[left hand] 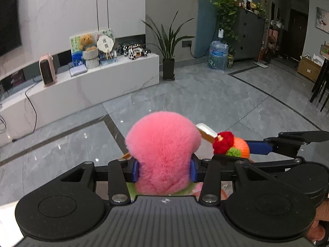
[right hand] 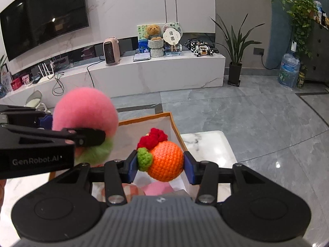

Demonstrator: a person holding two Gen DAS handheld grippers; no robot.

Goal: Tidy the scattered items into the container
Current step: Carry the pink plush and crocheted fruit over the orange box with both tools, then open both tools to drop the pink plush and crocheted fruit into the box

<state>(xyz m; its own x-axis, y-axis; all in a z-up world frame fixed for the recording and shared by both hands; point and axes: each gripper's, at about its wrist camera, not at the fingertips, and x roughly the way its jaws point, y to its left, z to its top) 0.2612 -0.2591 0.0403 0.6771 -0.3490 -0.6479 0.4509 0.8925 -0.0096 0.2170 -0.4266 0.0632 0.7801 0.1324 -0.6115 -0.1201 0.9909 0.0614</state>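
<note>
Grey floor tiles are gleaming behind the white table (right hand: 207, 142), where both tongs are hovering over the box (right hand: 172, 123): the left tongs (left hand: 163, 169) are pinching a pink plush (left hand: 163, 146), the right tongs (right hand: 162, 165) a crocheted orange (right hand: 166, 160). Releasing together is risking a collision or a bounce outside. Box contents are mostly hidden.

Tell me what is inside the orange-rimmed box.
Inside the orange-rimmed box, the right wrist view shows something pink and something checked. The hand-held grippers and toys hide the rest.
</note>
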